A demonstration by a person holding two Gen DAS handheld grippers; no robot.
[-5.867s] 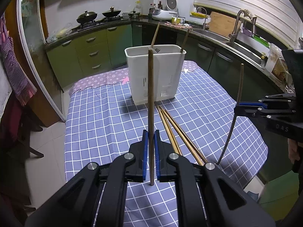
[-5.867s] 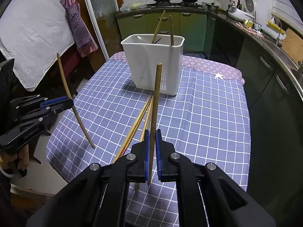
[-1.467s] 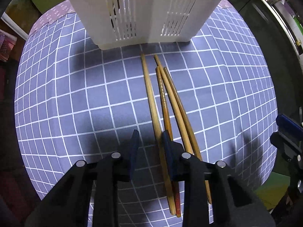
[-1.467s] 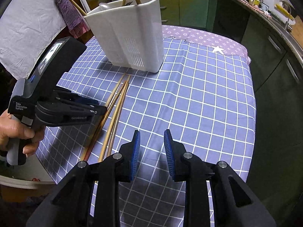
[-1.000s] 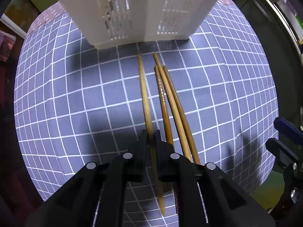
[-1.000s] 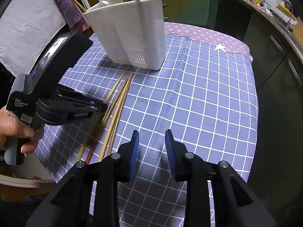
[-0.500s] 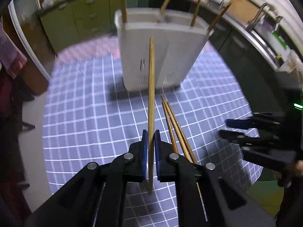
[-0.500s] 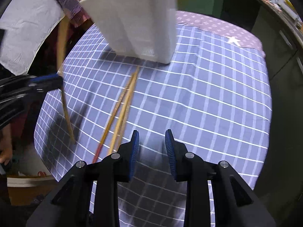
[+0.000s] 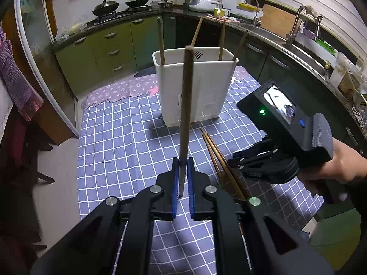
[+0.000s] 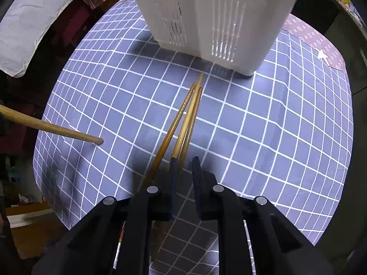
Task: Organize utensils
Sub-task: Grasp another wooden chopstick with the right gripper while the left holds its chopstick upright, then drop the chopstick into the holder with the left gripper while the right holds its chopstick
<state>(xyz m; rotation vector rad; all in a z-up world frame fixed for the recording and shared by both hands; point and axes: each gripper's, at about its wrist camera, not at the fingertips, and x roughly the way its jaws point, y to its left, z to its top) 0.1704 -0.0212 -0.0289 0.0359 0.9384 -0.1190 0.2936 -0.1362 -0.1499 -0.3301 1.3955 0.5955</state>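
My left gripper is shut on a wooden chopstick, which stands upright in front of the white utensil holder. Several chopsticks lean inside the holder. Three loose chopsticks lie on the blue checked tablecloth, fanning out from the holder. My right gripper points down over their near ends with its jaws closing. One stick runs between the fingers, and the pads do not visibly press on it. The held chopstick pokes in from the left.
A hand holds the right gripper at the table's right side. Green kitchen cabinets and a counter with a sink ring the table. A white pillow lies beyond the left table edge.
The left gripper closed on one chopstick, lifted it off the cloth and tilted it upright. The right gripper dropped down over the three remaining chopsticks, and its jaws narrowed.
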